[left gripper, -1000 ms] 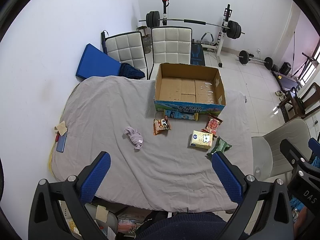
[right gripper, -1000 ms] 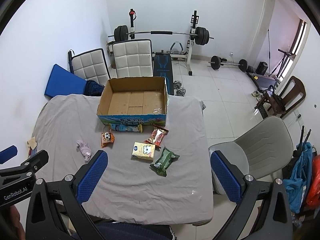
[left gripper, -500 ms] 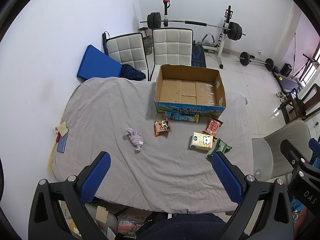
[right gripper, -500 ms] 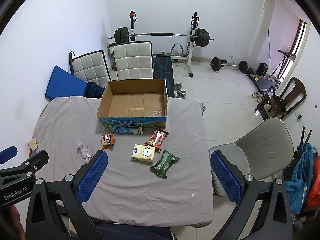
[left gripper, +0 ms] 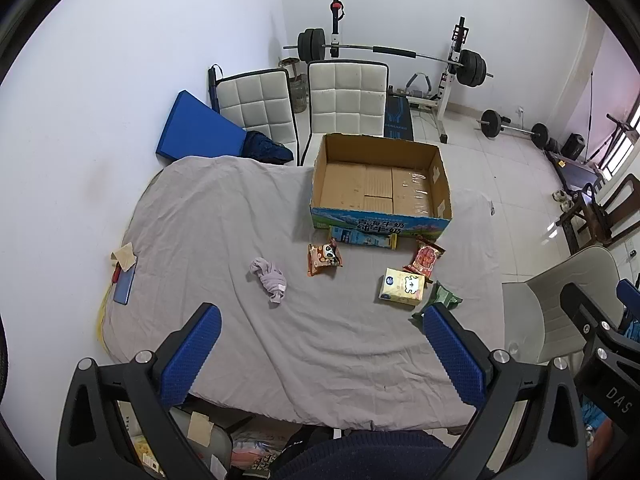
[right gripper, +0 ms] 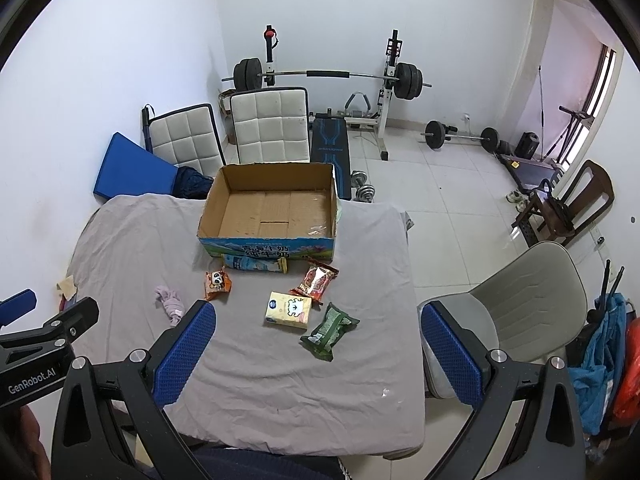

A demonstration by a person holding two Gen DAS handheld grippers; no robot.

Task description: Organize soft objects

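Note:
An open, empty cardboard box [left gripper: 380,184] [right gripper: 272,208] stands at the far side of the grey-sheeted table [left gripper: 224,216]. In front of it lie a blue carton [left gripper: 362,237], an orange panda snack bag [left gripper: 323,258], a red snack bag [left gripper: 426,257], a yellow tissue pack [left gripper: 402,288] [right gripper: 289,309], a green packet [right gripper: 329,330] and a crumpled lilac cloth [left gripper: 269,280] [right gripper: 171,305]. My left gripper [left gripper: 320,356] and right gripper [right gripper: 316,356] are both open and empty, high above the near table edge.
Two white padded chairs [left gripper: 320,104] and a blue mat [left gripper: 196,130] stand behind the table. A grey chair [right gripper: 520,300] is at the right. A phone and paper [left gripper: 124,276] lie at the table's left edge. A barbell rack [right gripper: 328,80] is at the back.
Both views have shifted slightly; the table and box sit a little lower in frame. Nothing on the table has moved and both grippers stay open.

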